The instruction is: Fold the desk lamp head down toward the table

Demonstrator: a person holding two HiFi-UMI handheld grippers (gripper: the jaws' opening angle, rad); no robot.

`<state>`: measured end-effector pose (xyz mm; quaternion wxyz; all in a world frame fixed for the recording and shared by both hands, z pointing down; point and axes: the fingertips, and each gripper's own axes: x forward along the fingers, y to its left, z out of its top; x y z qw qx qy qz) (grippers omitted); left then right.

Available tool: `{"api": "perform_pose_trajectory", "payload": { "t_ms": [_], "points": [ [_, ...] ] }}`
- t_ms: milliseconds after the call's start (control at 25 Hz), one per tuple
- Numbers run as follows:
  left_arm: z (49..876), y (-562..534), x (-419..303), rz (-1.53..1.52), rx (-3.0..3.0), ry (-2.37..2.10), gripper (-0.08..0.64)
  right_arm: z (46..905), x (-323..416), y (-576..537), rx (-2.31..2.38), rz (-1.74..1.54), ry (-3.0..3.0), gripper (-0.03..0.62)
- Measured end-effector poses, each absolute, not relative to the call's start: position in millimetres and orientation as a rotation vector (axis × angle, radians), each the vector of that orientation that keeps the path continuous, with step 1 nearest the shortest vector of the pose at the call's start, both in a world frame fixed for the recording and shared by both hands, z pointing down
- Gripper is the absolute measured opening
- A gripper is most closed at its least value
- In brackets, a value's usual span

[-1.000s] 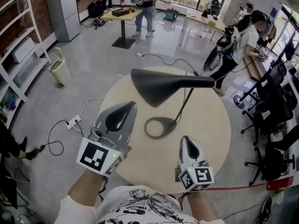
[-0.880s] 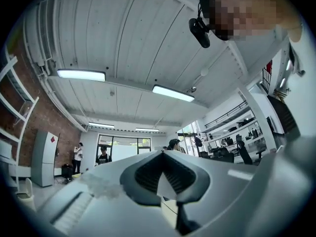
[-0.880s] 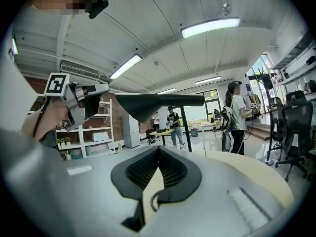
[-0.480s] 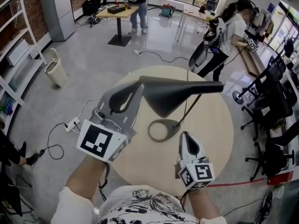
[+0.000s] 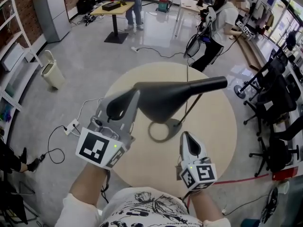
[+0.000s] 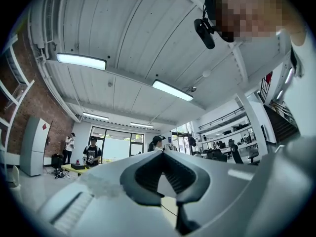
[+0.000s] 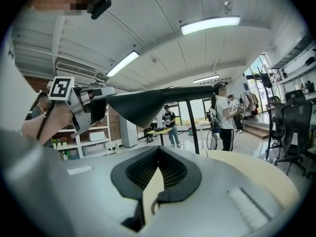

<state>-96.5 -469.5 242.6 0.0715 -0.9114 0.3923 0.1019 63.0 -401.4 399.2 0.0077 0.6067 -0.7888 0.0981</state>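
A black desk lamp stands on the round beige table (image 5: 213, 131). Its ring base (image 5: 163, 129) lies mid-table, and its cone-shaped head (image 5: 161, 100) hangs above the base, with the narrow neck pointing right. My left gripper (image 5: 136, 94) is shut with nothing between its jaws, its tip against the left rim of the wide end. The right gripper view shows the lamp head (image 7: 140, 107) with the left gripper (image 7: 86, 107) at its edge. My right gripper (image 5: 185, 135) is shut and empty, low over the table in front of the base. The left gripper view shows only ceiling and room.
Office chairs (image 5: 279, 103) crowd the right side. A bin (image 5: 49, 70) and a power strip (image 5: 73, 124) with cables sit on the floor at left, by white shelving. People stand by a far table (image 5: 113, 6) and at the back right.
My left gripper rose from low over the table's left side up to the lamp head's wide end. The head's wide end now sits slightly lower. The right gripper barely moved.
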Motion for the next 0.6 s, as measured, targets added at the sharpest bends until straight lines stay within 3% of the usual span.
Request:
{"api": "perform_pose_trajectory", "payload": {
  "t_ms": [600],
  "points": [
    [317.8,-467.8,-99.4,0.224,-2.878,1.264,0.004,415.2,57.5,-394.7,1.906,0.322,-2.427,0.009]
  ]
}}
